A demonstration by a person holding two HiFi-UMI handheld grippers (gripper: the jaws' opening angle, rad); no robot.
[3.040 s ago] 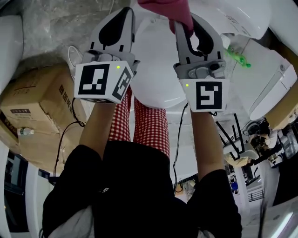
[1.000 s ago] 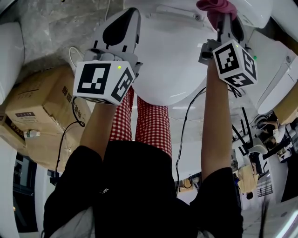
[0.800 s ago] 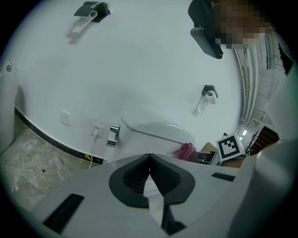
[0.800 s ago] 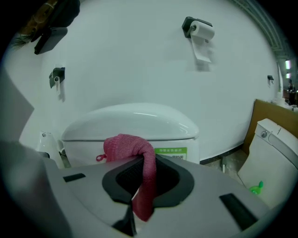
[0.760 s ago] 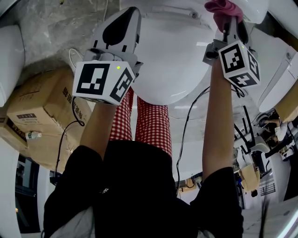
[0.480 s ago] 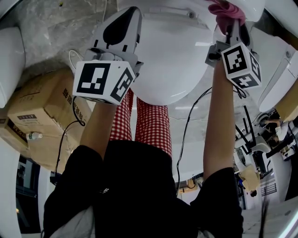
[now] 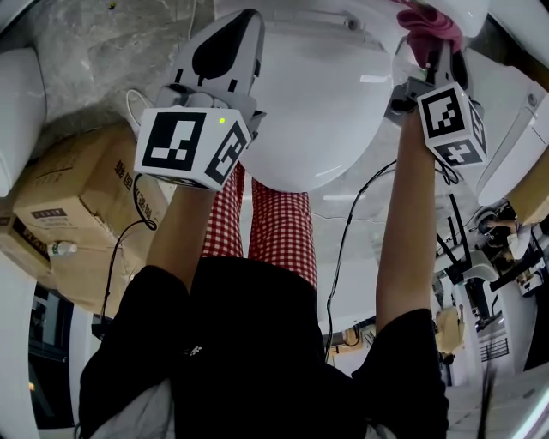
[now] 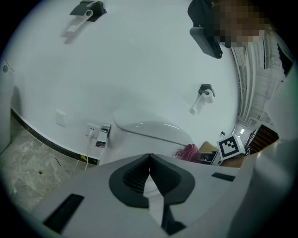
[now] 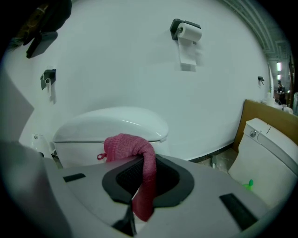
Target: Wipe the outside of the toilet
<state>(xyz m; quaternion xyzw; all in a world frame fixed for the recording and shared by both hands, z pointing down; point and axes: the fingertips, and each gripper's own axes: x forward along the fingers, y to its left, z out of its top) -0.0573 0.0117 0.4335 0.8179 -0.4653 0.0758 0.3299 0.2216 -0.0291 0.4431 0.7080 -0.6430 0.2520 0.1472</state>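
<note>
The right gripper [image 7: 426, 53] is now sliding further out to the right of the toilet [image 7: 317, 103], well away from the middle of the lid where it was hovering three seconds ago, and the pink cloth [image 7: 426, 21] is travelling with it. The left gripper [image 7: 228, 41] is holding the same spot as before, over the left edge of the lid.

In the right gripper view the jaws are clamping down on the pink cloth [image 9: 129, 147]: one end is bunching up above the right gripper [image 9: 139, 173] and the other is hanging down through it. The cloth is sitting just in front of the toilet [image 9: 111, 123], at the seam below the lid; whether it is actually touching the porcelain cannot be told.

In the left gripper view the left gripper [image 8: 149, 159] is pinching its jaws together with nothing between them, pointing at the toilet [image 8: 149, 132].

A cardboard box [image 7: 77, 197] is sitting on the floor to the left, and a second toilet [image 9: 267, 155] is standing off to the right.
</note>
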